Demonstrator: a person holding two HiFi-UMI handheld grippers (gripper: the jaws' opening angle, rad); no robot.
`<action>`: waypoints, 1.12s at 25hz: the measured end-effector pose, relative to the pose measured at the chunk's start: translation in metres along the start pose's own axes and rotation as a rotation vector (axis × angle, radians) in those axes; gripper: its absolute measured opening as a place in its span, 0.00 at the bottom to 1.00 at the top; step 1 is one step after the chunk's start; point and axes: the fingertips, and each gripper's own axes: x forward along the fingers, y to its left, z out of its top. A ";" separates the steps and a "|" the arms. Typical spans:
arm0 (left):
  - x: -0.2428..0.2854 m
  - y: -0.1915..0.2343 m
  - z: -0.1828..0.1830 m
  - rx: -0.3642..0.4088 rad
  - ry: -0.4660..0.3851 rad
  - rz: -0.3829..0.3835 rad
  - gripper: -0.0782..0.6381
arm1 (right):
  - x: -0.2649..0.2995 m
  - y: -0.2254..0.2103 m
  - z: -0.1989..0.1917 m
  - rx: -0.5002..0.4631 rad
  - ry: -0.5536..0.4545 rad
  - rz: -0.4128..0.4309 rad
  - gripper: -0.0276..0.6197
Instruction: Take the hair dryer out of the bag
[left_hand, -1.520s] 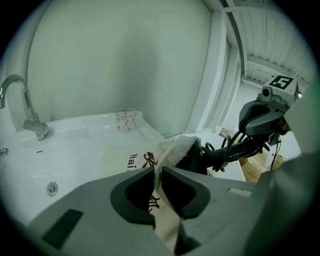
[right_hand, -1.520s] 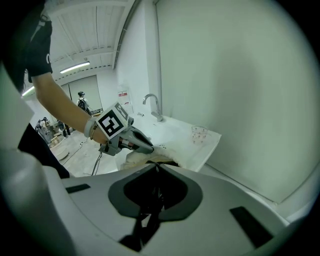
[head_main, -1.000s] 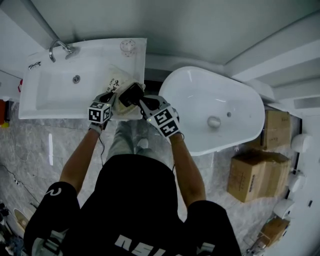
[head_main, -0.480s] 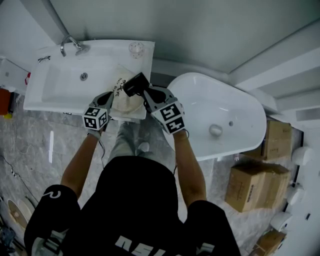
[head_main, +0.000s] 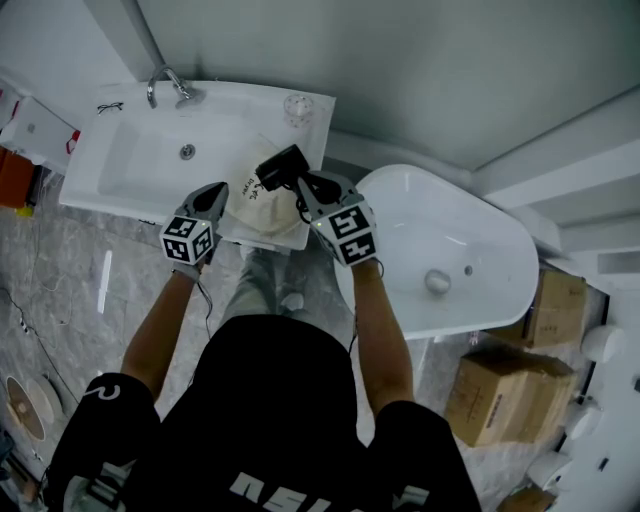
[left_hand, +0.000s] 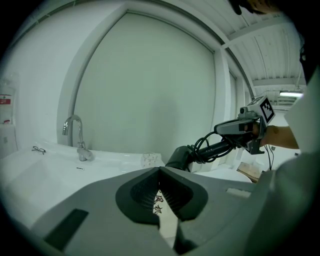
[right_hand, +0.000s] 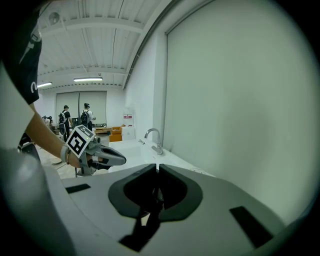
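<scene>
Two large white fixtures frame the work, a rectangular ceramic sink counter (head_main: 130, 170) and an oval bathtub (head_main: 450, 250) beside it. On the counter's near right corner lies the cream cloth bag with dark print (head_main: 262, 212). The black plastic hair dryer (head_main: 280, 168) hangs in the air just above the bag's far part, apparently clear of its mouth, so the pulling-out step looks all but finished. The next move, I judge, is to carry the dryer well away and set it down on bare counter, minding that the cord looped near its handle does not snag the cloth. Both bare forearms reach forward side by side from the black-shirted torso, the tools tipped slightly downward. The right gripper (head_main: 305, 187) is clamped narrow on the dryer's handle end, holding it out toward the wall. The left gripper (head_main: 217, 192), at the bag's left edge, has just been closing its jaws and now pinches a fold of the printed fabric, anchoring the bag.
</scene>
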 end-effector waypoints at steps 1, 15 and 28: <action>-0.001 0.006 0.000 -0.004 0.001 0.006 0.11 | 0.006 -0.001 0.000 0.001 0.004 0.005 0.06; 0.037 0.082 0.015 -0.035 0.030 0.001 0.11 | 0.117 -0.024 -0.002 0.031 0.068 0.040 0.06; 0.059 0.105 0.009 -0.048 0.068 -0.044 0.11 | 0.163 -0.026 -0.078 0.131 0.187 0.039 0.06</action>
